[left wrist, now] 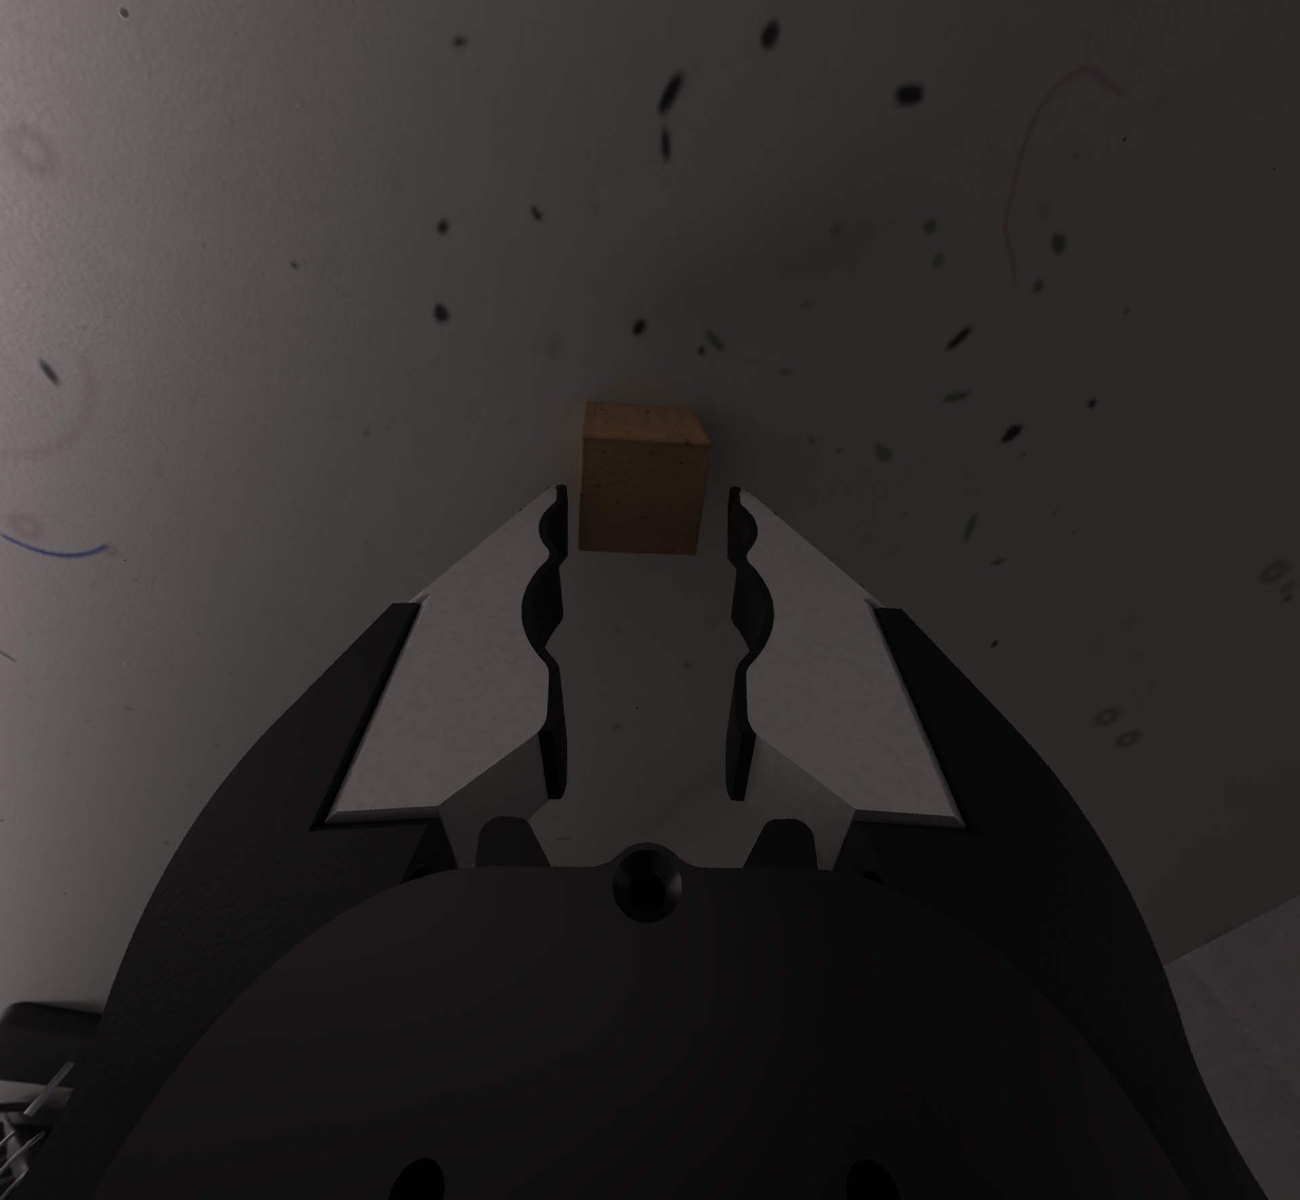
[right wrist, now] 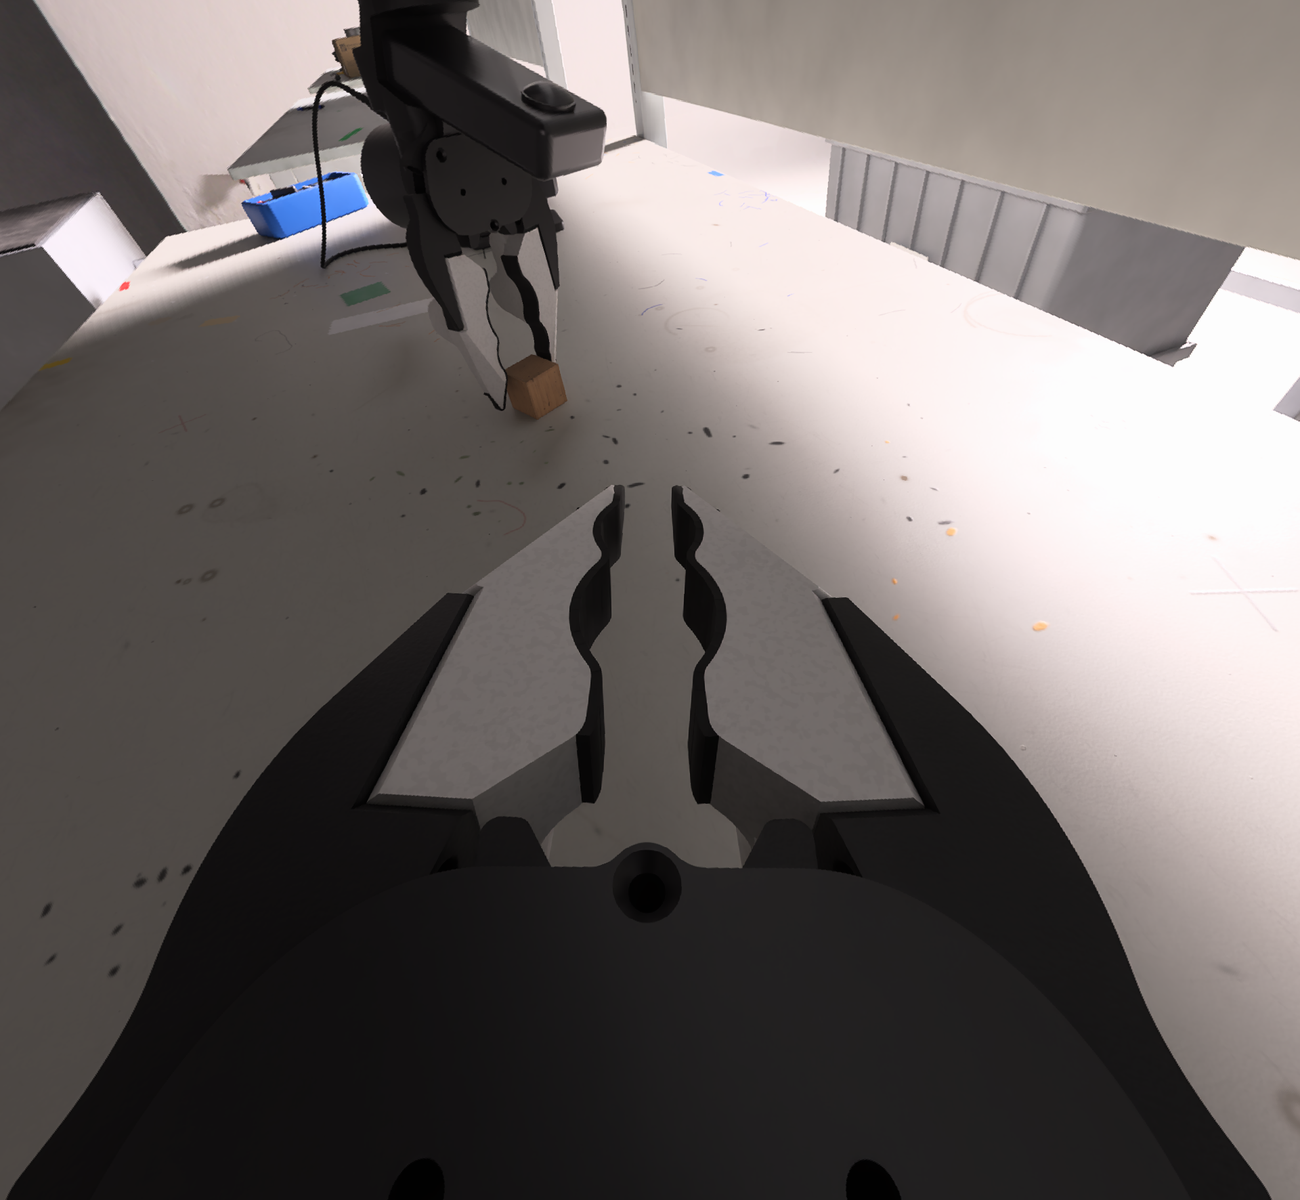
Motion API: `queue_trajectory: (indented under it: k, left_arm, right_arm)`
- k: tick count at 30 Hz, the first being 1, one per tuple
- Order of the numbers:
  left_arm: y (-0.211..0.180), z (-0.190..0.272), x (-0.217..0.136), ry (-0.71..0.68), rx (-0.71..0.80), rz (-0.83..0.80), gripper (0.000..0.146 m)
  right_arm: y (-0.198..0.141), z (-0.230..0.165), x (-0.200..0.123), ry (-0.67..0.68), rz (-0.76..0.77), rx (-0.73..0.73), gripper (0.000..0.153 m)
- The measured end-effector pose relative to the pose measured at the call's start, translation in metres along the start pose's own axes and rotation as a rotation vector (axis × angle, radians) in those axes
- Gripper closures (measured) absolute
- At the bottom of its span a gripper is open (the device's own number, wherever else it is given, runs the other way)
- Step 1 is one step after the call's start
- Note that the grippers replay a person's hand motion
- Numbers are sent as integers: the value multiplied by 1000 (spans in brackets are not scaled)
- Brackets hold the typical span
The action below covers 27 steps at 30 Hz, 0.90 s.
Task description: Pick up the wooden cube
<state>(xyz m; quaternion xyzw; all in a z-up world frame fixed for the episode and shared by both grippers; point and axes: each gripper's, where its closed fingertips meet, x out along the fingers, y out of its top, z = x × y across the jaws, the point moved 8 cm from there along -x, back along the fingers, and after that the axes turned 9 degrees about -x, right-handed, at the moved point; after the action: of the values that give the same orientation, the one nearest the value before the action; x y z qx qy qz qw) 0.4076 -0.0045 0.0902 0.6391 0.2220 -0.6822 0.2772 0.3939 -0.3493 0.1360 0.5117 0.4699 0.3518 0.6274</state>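
Between your left gripper [left wrist: 646, 494] fingertips sits the wooden cube [left wrist: 641, 478] on the speckled table [left wrist: 281, 251], jaws spread, not touching it. Your right gripper [right wrist: 647, 494] hovers well apart, jaws parted narrowly, empty. Farther back: blue bin [right wrist: 302, 204].

My left gripper [left wrist: 646, 498] jaws apart | cube [left wrist: 641, 478] on speckled table [left wrist: 281, 251], its near part between my fingertips [left wrist: 556, 512], gap each side | scene dim
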Motion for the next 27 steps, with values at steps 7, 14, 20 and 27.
queue_trajectory:
  k: [7, 14, 20, 27]
  left_arm:
    - [0, -3, 0, 25, 55, -10, 110]
    - [1, -1, 1, 24, 75, 19, 108]
    - [-1, 1, 1, 18, 69, 47, 112]
    - [-1, 6, 2, 12, 66, 97, 113]
  right_arm:
    - [0, -1, 1, 4, -3, 0, 139]
    - [0, -1, 1, 7, -3, 0, 140]
    - [0, -2, 1, 9, -1, -2, 140]
    - [0, -2, 1, 10, -1, -3, 139]
